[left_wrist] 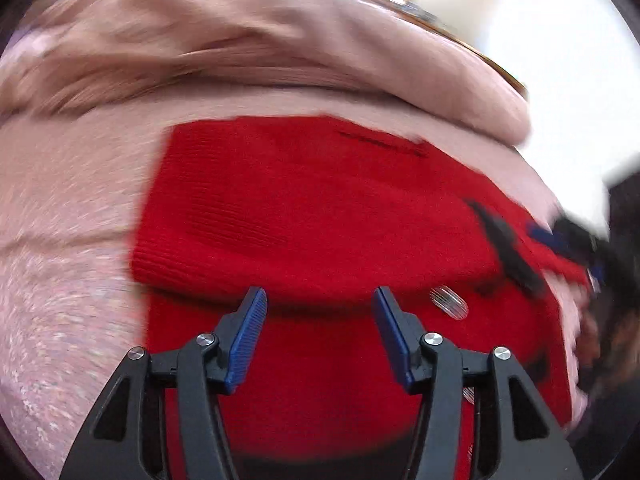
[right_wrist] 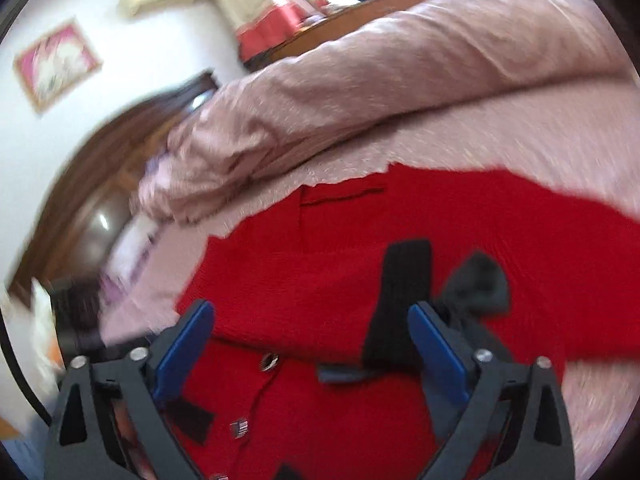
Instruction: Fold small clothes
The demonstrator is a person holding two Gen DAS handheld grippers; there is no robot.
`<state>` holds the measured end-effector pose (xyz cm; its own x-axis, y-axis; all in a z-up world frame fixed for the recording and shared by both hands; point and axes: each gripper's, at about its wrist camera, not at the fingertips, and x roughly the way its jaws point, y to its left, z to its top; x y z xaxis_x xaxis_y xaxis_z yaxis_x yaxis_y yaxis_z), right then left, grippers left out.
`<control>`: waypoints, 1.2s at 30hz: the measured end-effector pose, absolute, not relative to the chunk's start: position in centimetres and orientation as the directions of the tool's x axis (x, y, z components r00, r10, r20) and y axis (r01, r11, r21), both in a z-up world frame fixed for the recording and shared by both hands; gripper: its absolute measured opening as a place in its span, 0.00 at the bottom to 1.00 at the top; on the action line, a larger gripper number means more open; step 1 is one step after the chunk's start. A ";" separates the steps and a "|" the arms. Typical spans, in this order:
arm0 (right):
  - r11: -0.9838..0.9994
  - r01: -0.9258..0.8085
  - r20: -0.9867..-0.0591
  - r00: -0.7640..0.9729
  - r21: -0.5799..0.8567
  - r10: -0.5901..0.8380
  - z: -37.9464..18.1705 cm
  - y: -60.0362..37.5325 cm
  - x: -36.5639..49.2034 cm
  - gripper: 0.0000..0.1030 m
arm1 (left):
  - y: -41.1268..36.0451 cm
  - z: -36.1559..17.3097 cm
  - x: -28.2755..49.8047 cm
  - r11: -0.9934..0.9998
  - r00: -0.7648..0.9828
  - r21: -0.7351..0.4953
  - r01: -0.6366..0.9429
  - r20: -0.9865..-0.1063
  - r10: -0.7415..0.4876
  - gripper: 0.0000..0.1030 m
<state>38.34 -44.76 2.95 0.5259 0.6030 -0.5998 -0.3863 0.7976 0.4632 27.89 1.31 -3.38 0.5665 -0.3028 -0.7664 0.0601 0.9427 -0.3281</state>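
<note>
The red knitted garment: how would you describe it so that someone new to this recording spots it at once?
Start from the pink bedspread that fills most of both views. Spread flat on it, below the rumpled pink quilt, lies the red knitted garment. It is the only bright red cloth there, with silver buttons and black trim pieces.

1. Black angular arms with triangular cut-outs are being shown on the left gripper (left_wrist: pixel 320 300) and right gripper (right_wrist: pixel 310 314).
2. Ribbed blue pads (left_wrist: pixel 249 340) and silver screws (left_wrist: pixel 431 338) are being displayed.
</note>
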 end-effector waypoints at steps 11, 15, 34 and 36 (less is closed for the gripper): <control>0.888 -0.341 -0.724 0.521 0.309 0.452 -1.8 -43.5 42.3 0.82 | 3.0 -3.6 25.6 0.903 0.599 -0.429 -0.020 -0.728 -0.333 0.48; 0.910 -0.317 -0.728 0.552 0.267 0.406 -2.1 -43.2 42.8 0.26 | 6.1 -5.3 26.3 0.847 0.669 -0.495 -0.193 -0.698 -0.256 0.48; 0.952 -0.261 -0.770 0.571 0.160 0.285 -2.2 -43.1 44.5 0.22 | 5.5 -5.6 25.7 0.839 0.687 -0.515 -0.176 -0.675 -0.270 0.48; 0.953 -0.255 -0.755 0.588 0.165 0.288 -1.5 -43.4 44.3 0.32 | 5.6 -5.1 24.6 0.819 0.689 -0.546 -0.177 -0.663 -0.293 0.48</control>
